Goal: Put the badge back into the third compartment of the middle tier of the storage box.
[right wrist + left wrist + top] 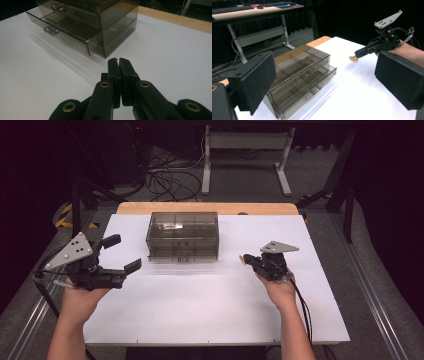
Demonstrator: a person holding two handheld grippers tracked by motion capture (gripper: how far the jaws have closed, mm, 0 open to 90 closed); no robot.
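**Smoked drawer box at centre, a small coppery piece pinched at right**

A smoke-tinted clear plastic drawer organiser [183,236] sits in the upper middle of the high view on the white tabletop [210,310]; no writing on it can be read. The left gripper view shows its lower drawer [312,88] pulled slightly out — the overhead blurs this. The right gripper [244,260], centre-right, has its jaws closed on a small copper-coloured object [353,58], too small to identify. The left gripper [122,254], at centre-left, is spread wide — hand beneath, palm up.
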